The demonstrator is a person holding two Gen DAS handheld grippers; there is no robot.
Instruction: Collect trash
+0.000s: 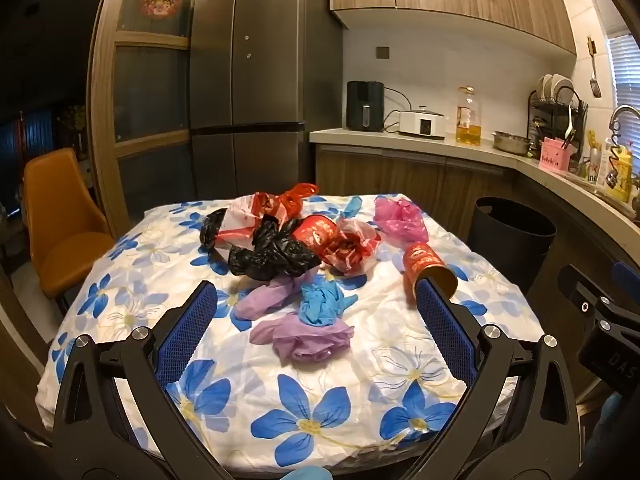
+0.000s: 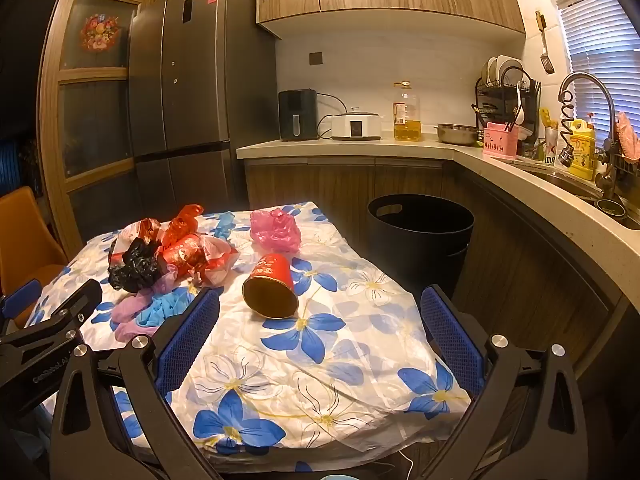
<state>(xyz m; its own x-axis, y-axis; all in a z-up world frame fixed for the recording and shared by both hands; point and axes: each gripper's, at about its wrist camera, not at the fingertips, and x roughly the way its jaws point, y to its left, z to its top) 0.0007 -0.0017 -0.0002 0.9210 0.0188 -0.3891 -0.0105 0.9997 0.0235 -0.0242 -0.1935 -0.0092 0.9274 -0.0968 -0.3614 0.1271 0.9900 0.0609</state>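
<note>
Trash lies on a table with a blue-flowered cloth: a black plastic bag, red-and-white wrappers, a pink bag, purple gloves, a blue glove and a tipped red paper cup. My left gripper hovers open above the near table edge, with the gloves beyond its fingers. My right gripper is open too, with the red cup lying ahead between its fingers, untouched. A black bin stands on the floor right of the table.
An orange chair stands left of the table. A grey fridge is behind it. A counter with appliances, an oil bottle, a dish rack and a sink runs along the back and right.
</note>
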